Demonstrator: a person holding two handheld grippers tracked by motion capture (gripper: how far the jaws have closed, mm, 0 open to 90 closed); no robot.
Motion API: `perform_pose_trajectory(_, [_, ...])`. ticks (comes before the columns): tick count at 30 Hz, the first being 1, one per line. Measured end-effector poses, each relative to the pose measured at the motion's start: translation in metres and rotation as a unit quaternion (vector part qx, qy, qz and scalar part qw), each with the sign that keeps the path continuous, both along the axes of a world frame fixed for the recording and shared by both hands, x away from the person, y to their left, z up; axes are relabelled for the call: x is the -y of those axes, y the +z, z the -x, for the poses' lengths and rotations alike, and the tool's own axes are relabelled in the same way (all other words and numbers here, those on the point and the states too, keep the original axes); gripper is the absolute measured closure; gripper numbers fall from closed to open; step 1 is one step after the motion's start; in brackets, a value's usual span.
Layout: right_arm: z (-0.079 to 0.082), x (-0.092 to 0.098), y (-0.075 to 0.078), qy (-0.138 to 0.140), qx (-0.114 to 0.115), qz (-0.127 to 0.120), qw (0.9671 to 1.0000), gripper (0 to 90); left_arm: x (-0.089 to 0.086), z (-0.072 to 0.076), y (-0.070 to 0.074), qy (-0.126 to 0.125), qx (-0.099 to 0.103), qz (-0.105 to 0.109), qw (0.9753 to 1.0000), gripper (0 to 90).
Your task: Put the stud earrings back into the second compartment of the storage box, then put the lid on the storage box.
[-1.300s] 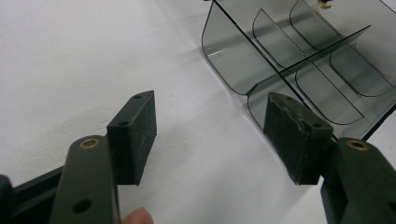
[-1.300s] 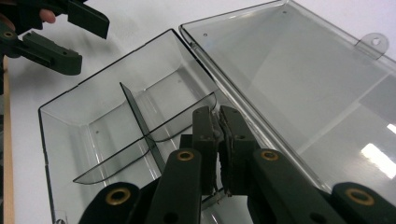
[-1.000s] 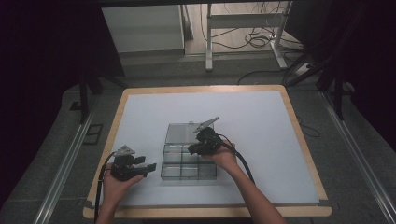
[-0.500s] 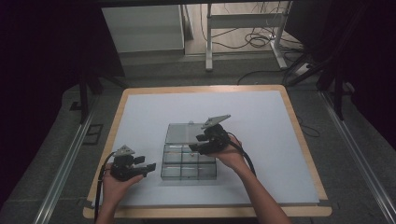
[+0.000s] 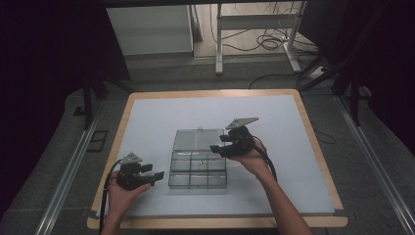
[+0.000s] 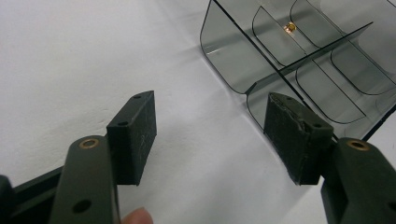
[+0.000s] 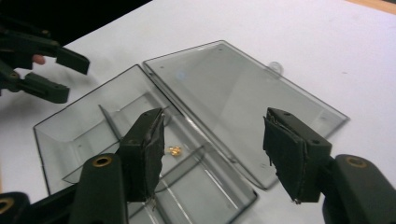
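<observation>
Here, in the high view, we see the clear compartment box (image 5: 198,166) in the middle of the white tabletop (image 5: 147,122), its lid (image 5: 198,139) lying open behind it. Our left gripper (image 5: 157,175) rests just left of the box; our right gripper (image 5: 215,148) hovers at its right edge. In the left gripper view, our jaws stand wide apart and empty. In the right gripper view, the jaws are also wide and empty above a small gold piece (image 7: 175,150) in one compartment.
</observation>
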State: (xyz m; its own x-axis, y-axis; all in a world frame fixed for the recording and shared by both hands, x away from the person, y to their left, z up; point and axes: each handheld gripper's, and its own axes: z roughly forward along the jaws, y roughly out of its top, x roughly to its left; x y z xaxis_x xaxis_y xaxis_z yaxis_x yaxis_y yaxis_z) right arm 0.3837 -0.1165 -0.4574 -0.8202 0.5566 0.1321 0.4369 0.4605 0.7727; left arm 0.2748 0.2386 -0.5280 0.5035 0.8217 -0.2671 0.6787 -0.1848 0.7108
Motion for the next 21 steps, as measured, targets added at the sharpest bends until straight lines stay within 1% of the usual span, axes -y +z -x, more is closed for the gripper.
perform_pose_trajectory(2, [-0.002,0.004,0.000,-0.010,0.001,0.002,1.0000,35.9,0.000,0.000,0.000,0.000,0.000,0.000,1.0000,35.2])
perform_pose_trajectory(4, [-0.004,0.009,0.000,-0.026,0.000,0.004,0.9997,35.8,0.000,0.000,-0.001,-0.001,-0.001,-0.002,1.0000,35.2])
perform_pose_trajectory(7, [-0.009,0.015,-0.002,-0.044,-0.008,0.001,0.9990,35.6,0.001,0.000,-0.001,-0.001,-0.001,-0.002,1.0000,35.1])
perform_pose_trajectory(12, [-0.014,0.020,-0.005,-0.060,-0.013,0.002,0.9981,35.3,0.000,0.000,0.000,-0.001,-0.001,-0.002,1.0000,35.2])
perform_pose_trajectory(18, [-0.020,0.023,-0.008,-0.069,-0.018,0.006,0.9974,34.8,0.000,0.000,0.000,0.000,0.000,-0.001,1.0000,35.2])
perform_pose_trajectory(21, [-0.022,0.023,-0.010,-0.075,-0.016,0.007,0.9970,34.7,0.000,-0.001,-0.001,0.000,-0.001,-0.001,1.0000,35.1])
